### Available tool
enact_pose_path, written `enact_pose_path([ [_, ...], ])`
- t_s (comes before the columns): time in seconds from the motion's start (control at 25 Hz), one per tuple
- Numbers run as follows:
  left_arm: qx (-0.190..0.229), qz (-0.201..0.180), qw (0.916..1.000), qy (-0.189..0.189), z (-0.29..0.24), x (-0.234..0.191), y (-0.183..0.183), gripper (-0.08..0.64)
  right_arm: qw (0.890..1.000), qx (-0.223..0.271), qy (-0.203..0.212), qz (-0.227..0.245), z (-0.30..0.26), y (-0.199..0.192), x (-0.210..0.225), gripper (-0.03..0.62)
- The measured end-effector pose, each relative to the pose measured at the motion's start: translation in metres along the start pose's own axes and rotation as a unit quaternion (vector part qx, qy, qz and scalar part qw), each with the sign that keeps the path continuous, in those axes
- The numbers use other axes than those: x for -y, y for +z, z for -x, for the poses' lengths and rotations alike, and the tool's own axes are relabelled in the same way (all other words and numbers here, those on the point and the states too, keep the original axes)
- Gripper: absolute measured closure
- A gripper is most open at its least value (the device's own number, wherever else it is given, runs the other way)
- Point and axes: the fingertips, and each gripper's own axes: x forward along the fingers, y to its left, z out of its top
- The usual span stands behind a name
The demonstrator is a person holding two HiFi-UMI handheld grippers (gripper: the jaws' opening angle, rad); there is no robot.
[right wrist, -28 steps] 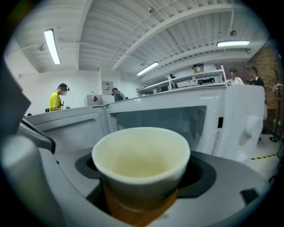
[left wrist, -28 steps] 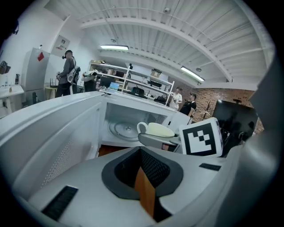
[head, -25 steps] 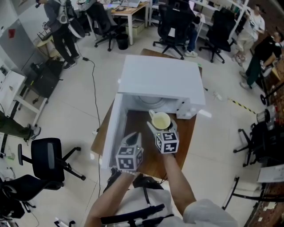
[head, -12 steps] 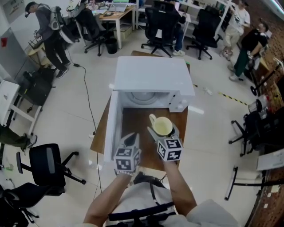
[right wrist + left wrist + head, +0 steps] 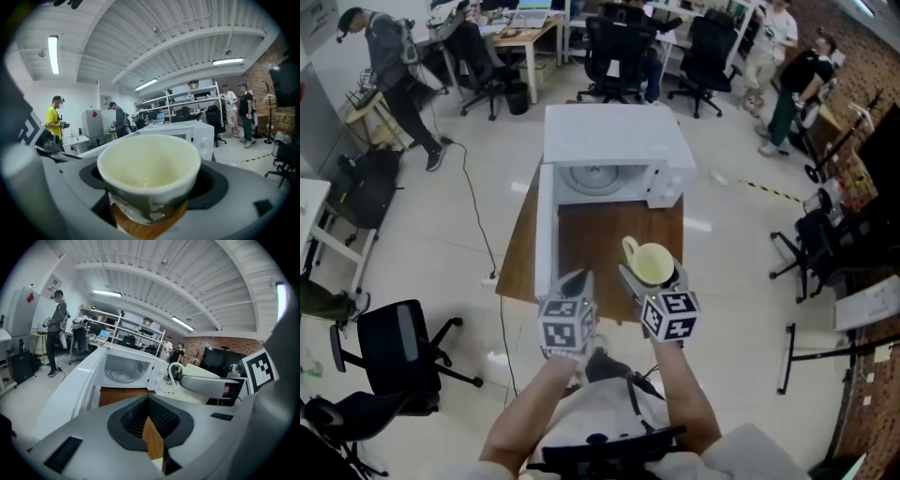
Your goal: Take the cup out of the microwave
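The white microwave (image 5: 614,136) stands on a wooden table (image 5: 609,234) with its door (image 5: 546,230) swung open to the left. Its turntable (image 5: 119,376) is bare. A pale yellow cup (image 5: 652,262) is outside the oven, above the table's near edge, handle to the left. My right gripper (image 5: 649,270) is shut on it, one jaw on each side of the cup (image 5: 149,168). My left gripper (image 5: 575,281) hangs beside it to the left with its jaws closed together and nothing between them (image 5: 150,401). The cup's handle (image 5: 174,373) shows in the left gripper view.
A black office chair (image 5: 398,342) stands at the lower left. A cable (image 5: 483,225) runs along the floor left of the table. More chairs, desks and standing people (image 5: 389,56) fill the far side of the room.
Both grippers have drawn back from the microwave toward me. The cup has come away from the oven opening, risen, and now hangs over the table's near edge.
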Motion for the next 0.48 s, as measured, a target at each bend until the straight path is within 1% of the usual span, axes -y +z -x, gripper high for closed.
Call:
enact_pose_path([
  [0.24,0.005,-0.03,0.9995,-0.011,0.039,0.016,-0.016,0.565,1.0,0.004,-0.008,-0.012,0.056,-0.009,-0.019,0.121],
  [0.36,0.008,-0.031,0.9994,-0.015,0.053,0.025,-0.021,0.565,1.0,0.009,-0.004,-0.012,0.077,-0.007,-0.029,0.121],
  [0.48,0.013,-0.024,0.9995,-0.014,0.063,0.031,-0.024,0.565,1.0,0.014,0.006,-0.019,0.095,-0.008,-0.036,0.121],
])
